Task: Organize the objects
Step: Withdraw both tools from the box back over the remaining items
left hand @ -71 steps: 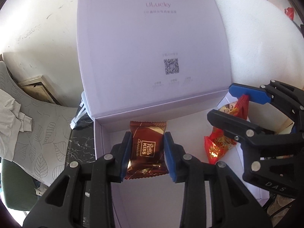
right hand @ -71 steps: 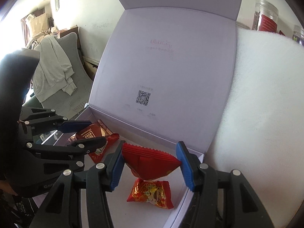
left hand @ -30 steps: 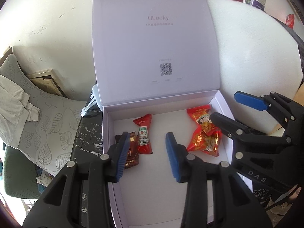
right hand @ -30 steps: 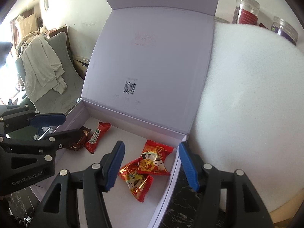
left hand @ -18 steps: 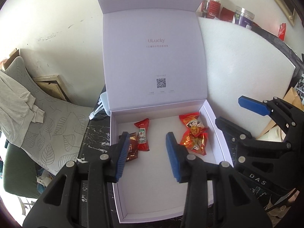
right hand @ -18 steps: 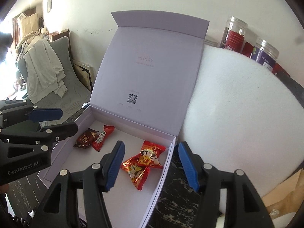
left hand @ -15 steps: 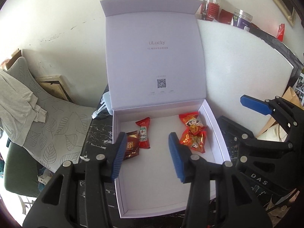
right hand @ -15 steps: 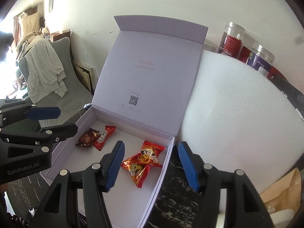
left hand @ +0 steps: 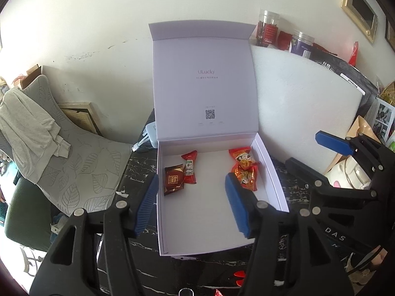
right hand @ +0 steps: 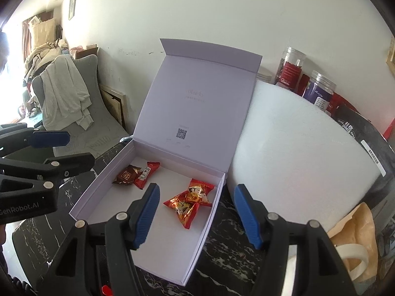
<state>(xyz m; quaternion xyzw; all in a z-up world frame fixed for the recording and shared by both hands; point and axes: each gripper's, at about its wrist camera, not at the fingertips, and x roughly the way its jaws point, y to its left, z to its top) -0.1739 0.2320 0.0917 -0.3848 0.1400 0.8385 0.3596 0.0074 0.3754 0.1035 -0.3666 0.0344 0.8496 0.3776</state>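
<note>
Left wrist view shows the lilac gift box (left hand: 271, 172), its raised lid (left hand: 205, 86) printed "ULucky" above a QR code, holding a brown chocolate (left hand: 174, 179) and red sachet (left hand: 189, 167) near its back-left corner, two red-gold candies (left hand: 244, 167) by its right wall, while the left gripper (left hand: 191, 203) and the "DAS"-marked right gripper (right hand: 195, 214) hover spread and empty.

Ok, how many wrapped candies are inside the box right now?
4. A brown chocolate and red candy touch near the box's left wall; two orange-red candies overlap by its right wall. None looks hidden.
</note>
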